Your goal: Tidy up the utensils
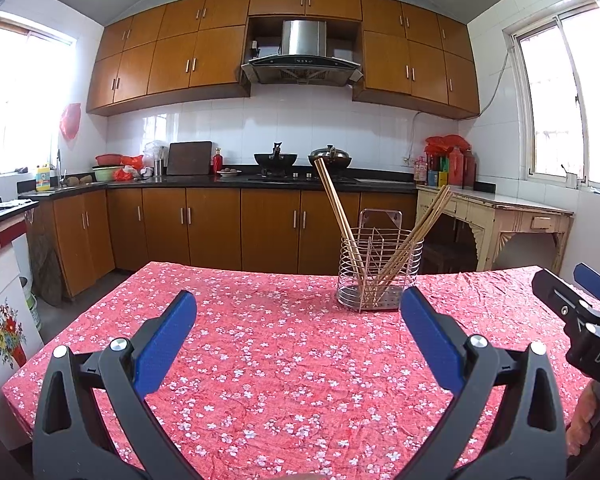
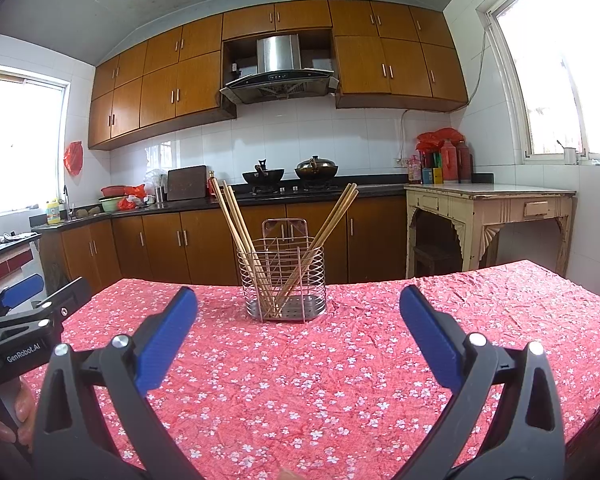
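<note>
A wire utensil holder [image 1: 380, 276] [image 2: 282, 280] stands upright on the table with the red flowered cloth [image 1: 284, 360] [image 2: 320, 360]. Several wooden chopsticks [image 1: 334, 208] [image 2: 236, 224] lean out of it, some to the left and some to the right. My left gripper [image 1: 298, 306] is open, held above the cloth, short of the holder and to its left, with nothing between its blue pads. My right gripper [image 2: 298, 304] is open too, empty, facing the holder from the near side. Each gripper shows at the other view's edge.
Behind the table runs a kitchen counter [image 1: 236, 182] with two woks on a stove [image 2: 292, 188] and brown cabinets. A cream side table [image 1: 496, 208] [image 2: 488, 200] stands at the right wall. The floor drops away beyond the table's far edge [image 1: 240, 268].
</note>
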`<state>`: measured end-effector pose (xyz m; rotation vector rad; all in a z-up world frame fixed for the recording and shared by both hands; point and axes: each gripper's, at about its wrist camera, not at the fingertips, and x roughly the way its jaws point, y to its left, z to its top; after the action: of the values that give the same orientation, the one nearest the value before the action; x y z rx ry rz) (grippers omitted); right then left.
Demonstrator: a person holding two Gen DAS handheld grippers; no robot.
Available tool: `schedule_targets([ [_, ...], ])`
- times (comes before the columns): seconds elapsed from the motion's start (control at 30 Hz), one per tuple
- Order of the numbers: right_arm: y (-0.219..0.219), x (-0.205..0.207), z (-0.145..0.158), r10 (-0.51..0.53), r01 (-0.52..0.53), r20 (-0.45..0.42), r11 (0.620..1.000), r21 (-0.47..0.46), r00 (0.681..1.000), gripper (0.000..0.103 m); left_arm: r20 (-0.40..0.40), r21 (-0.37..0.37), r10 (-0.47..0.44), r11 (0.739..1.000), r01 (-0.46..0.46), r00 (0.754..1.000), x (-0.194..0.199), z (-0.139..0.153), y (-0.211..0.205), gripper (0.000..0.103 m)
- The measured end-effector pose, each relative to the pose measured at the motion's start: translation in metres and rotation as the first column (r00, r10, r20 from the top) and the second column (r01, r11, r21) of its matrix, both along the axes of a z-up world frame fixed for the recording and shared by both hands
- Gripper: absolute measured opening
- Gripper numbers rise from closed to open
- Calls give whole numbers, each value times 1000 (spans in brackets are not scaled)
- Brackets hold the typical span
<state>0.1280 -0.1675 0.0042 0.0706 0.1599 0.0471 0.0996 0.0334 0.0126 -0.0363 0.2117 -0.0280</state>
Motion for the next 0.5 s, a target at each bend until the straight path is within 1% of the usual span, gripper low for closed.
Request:
schedule_targets([
  [0.5,0,0,0,-1,1,0,1000,1,1000,99,7,5,1,1000,-1,1000,-1,-1,-2,101],
])
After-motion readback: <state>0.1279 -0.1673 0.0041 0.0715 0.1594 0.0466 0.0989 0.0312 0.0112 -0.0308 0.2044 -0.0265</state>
